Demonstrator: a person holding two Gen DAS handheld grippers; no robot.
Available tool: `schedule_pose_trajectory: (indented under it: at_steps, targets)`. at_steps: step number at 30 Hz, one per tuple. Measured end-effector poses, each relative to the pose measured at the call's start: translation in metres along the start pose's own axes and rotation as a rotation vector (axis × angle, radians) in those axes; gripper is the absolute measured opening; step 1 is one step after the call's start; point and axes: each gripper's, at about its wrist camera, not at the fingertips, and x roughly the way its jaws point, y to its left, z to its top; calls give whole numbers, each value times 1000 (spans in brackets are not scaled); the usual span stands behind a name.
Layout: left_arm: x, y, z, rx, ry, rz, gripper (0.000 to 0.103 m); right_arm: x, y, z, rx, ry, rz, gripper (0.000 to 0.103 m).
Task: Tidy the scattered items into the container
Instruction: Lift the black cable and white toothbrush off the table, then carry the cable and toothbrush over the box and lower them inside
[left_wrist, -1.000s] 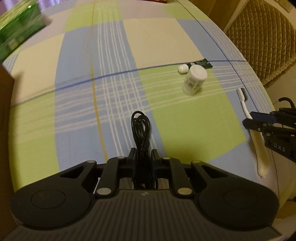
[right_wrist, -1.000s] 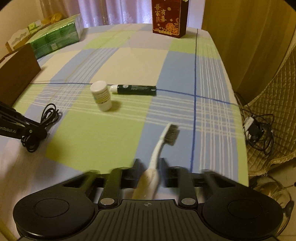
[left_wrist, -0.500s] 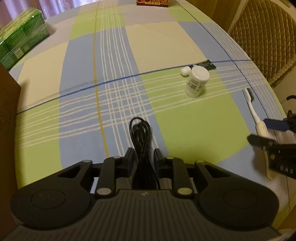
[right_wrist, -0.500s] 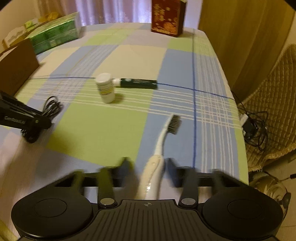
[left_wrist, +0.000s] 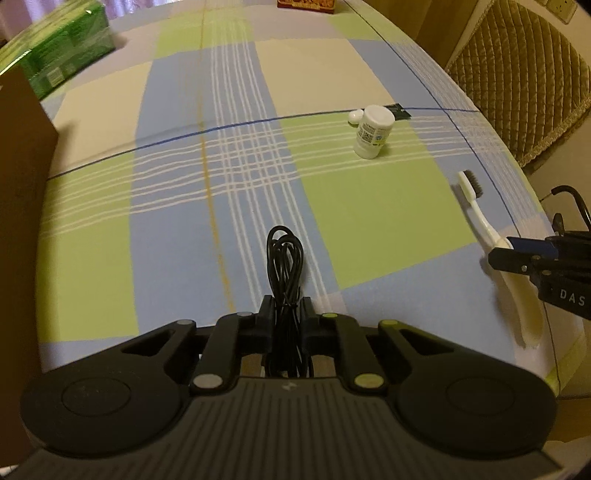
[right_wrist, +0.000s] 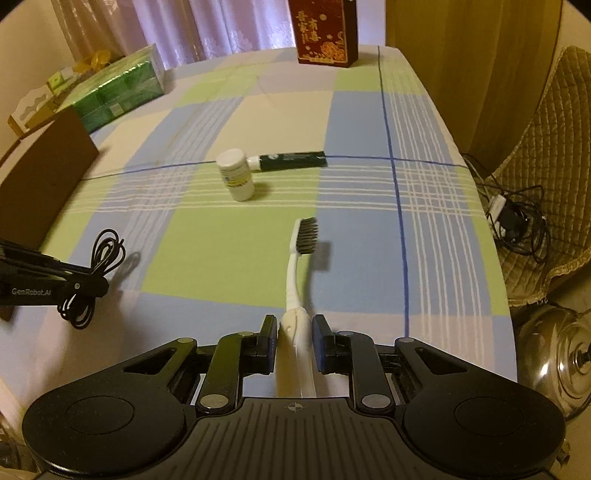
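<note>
A coiled black cable (left_wrist: 284, 258) hangs between the fingers of my left gripper (left_wrist: 286, 306), which is shut on it just above the checked tablecloth. The same cable (right_wrist: 107, 251) and left gripper (right_wrist: 92, 284) show at the left of the right wrist view. My right gripper (right_wrist: 295, 325) is shut on the handle of a white toothbrush (right_wrist: 295, 273); the dark bristles point away and cast a shadow beside them. The left wrist view shows that toothbrush (left_wrist: 480, 218) in the right gripper (left_wrist: 509, 251). A brown cardboard box (right_wrist: 44, 173) stands at the table's left edge.
A white pill bottle (right_wrist: 238, 179) stands mid-table beside a dark green toothpaste tube (right_wrist: 291, 160) lying flat. A green package (right_wrist: 118, 92) and a red box (right_wrist: 327, 31) sit at the far end. A wicker chair (left_wrist: 524, 74) and floor cables (right_wrist: 517, 218) lie to the right.
The right gripper's fingers have come in from wide apart onto the toothbrush handle, and the brush now sits straighter. The left gripper holds the cable as before, drawn back a little.
</note>
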Motion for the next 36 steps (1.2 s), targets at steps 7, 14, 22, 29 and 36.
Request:
schedule_pose_trajectory:
  at_steps: [7, 14, 22, 29, 36]
  targets:
    - [-27, 4, -8, -26, -49, -9, 10, -20, 22, 9, -35, -50, 60, 22]
    - [-64, 16, -15, -78, -128, -13, 10, -39, 51, 28, -73, -106, 180, 22]
    - [-113, 48, -28, -166, -214, 29, 10, -45, 103, 49, -149, -123, 347, 22]
    - [-152, 81, -48, -254, -275, 78, 10, -40, 147, 59, -216, -114, 457, 22]
    - [-184, 115, -70, -324, -312, 127, 10, -39, 194, 65, -270, -111, 564, 23]
